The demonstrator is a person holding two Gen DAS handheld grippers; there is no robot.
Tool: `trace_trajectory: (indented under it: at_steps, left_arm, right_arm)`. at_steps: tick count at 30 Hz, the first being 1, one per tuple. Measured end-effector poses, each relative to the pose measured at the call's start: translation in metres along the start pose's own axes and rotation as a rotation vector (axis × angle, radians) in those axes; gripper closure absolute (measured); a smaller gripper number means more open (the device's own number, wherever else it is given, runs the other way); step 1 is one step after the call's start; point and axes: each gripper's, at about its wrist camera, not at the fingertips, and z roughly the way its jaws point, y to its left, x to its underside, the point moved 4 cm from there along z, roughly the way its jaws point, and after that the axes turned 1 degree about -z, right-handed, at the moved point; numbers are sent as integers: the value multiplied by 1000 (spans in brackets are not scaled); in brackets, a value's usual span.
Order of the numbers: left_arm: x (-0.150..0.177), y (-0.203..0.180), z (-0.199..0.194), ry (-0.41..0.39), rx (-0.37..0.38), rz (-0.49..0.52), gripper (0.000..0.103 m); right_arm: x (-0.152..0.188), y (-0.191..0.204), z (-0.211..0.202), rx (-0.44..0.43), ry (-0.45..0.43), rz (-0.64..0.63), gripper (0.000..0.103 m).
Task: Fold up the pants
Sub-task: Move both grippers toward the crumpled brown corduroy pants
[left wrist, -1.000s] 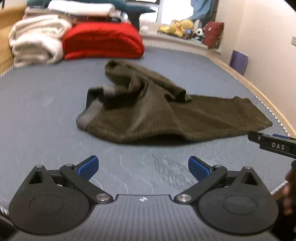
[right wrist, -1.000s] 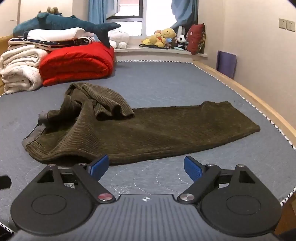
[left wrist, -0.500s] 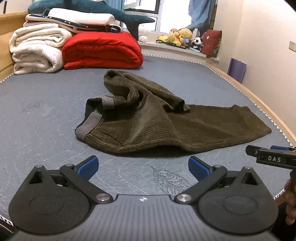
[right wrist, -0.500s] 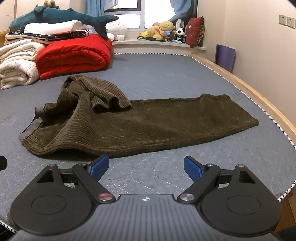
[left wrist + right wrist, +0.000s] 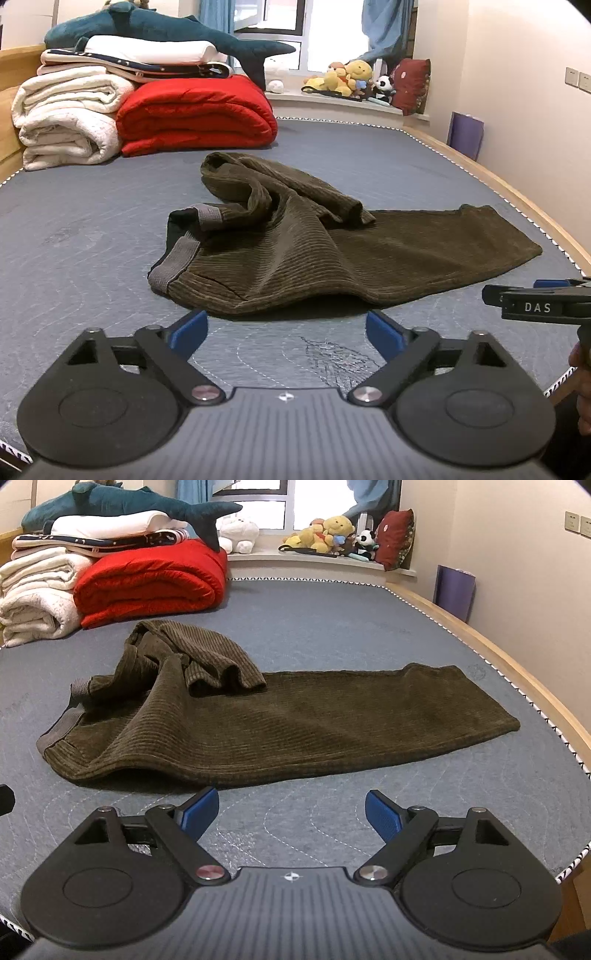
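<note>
Dark olive corduroy pants lie on the grey mattress. The grey waistband is at the left. One leg stretches flat to the right. The other leg is bunched and doubled back over the seat. My left gripper is open and empty, just short of the pants' near edge. My right gripper is open and empty, near the long leg's near edge. The right gripper also shows from the side in the left wrist view.
Folded white blankets, a red quilt and a blue plush shark are stacked at the far left. Stuffed toys line the windowsill. The wooden bed rail runs along the right, with a wall beyond.
Both grippers have eased back and tilted up slightly, so the far end of the room shows more. The pants have not moved. Both grippers stay open.
</note>
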Motion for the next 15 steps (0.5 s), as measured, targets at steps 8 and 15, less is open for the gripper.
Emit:
trace_trajectory:
  at_steps: [8, 15]
  left_arm:
    - [2, 0, 4, 22, 13, -15, 31]
    - [2, -3, 4, 34, 29, -13, 33]
  right_arm:
    - [0, 2, 3, 5, 7, -2, 17]
    - [1, 3, 3, 7, 9, -10, 18]
